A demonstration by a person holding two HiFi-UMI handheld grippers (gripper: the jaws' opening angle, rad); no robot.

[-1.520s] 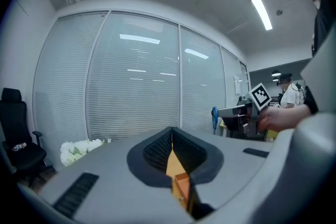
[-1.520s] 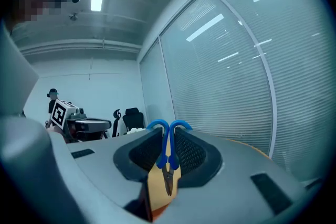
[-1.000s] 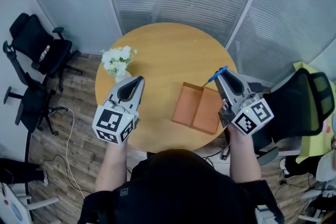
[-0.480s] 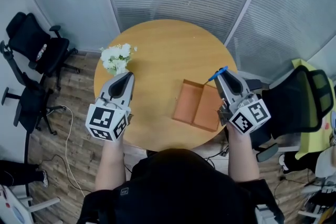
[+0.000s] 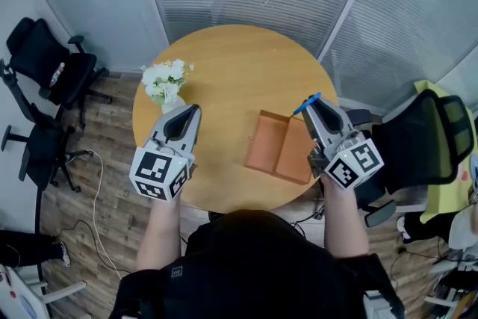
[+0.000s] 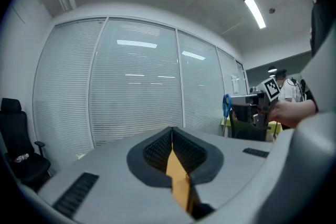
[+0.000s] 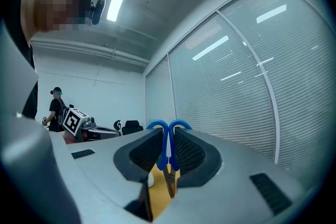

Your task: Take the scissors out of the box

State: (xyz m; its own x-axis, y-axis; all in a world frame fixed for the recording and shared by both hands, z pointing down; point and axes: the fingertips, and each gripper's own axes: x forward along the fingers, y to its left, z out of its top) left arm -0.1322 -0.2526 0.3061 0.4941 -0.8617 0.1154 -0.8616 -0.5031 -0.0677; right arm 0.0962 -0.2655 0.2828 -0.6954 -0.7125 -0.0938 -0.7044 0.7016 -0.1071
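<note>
Right gripper (image 5: 315,105) clamped on the blue-handled scissors (image 7: 168,135), which are lifted clear above the open brown box (image 5: 280,149) on the round table (image 5: 224,71). Removal looks done; setting them down remains. Left gripper (image 5: 192,112) pinched together, empty.

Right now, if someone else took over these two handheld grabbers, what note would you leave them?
Left gripper: shut, empty, held over the near left of the table.
Right gripper: shut on the scissors, their blue handles between its jaws, held up by the box's far right edge.
Box: open on the table, looks empty.
Done: scissors are out of the box.
Left: probably just setting them down on the table.
</note>
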